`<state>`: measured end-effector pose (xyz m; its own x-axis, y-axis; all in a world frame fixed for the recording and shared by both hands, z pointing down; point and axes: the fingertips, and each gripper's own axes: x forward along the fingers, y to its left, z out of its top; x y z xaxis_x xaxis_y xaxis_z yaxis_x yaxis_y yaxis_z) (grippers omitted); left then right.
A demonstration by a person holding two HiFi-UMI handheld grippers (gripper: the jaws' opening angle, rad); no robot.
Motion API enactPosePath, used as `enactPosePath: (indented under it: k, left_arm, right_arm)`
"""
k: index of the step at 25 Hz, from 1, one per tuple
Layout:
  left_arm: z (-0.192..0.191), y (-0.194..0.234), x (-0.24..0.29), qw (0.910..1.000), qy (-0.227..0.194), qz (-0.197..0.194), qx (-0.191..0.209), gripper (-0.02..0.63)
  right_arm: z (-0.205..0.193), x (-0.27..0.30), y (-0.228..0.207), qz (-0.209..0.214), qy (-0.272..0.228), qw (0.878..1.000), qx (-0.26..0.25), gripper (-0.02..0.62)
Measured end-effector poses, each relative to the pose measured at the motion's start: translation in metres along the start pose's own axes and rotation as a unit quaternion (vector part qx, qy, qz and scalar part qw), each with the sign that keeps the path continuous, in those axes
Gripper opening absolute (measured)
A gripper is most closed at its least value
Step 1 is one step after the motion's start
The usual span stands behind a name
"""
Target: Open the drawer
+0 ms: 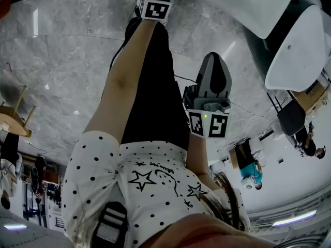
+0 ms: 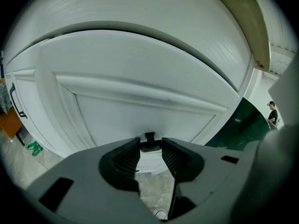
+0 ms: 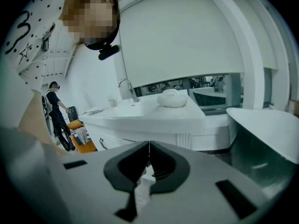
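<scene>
A white panelled drawer front (image 2: 140, 92) fills the left gripper view, very close. A small dark handle (image 2: 150, 146) on it sits between the ribbed fingertips of my left gripper (image 2: 151, 143), which is shut on it. In the head view my left gripper (image 1: 155, 3) is stretched far forward at the top, its jaws hidden behind its marker cube. My right gripper (image 1: 213, 66) hangs lower at the right, away from the drawer. In its own view the right gripper (image 3: 148, 146) is shut, tips touching, gripping nothing.
Grey marble floor (image 1: 62, 61) lies below. The right gripper view looks at a white vanity counter (image 3: 154, 118) with a faucet (image 3: 126, 85) and a white bundle (image 3: 172, 98). A white tub rim (image 3: 266, 125) is at the right, and another person (image 3: 55, 111) stands at the left.
</scene>
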<state>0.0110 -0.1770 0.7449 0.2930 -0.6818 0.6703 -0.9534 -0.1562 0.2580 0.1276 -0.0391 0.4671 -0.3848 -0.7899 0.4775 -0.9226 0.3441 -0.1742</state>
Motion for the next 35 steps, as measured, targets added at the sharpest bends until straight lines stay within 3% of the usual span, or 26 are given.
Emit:
enactPosePath:
  k: [35]
  left_arm:
    - [-0.027, -0.001, -0.027, 0.9999, -0.002, 0.009, -0.007, 0.14]
  right_arm:
    - [-0.007, 0.005, 0.008, 0.011, 0.004, 1.0, 0.002, 0.014]
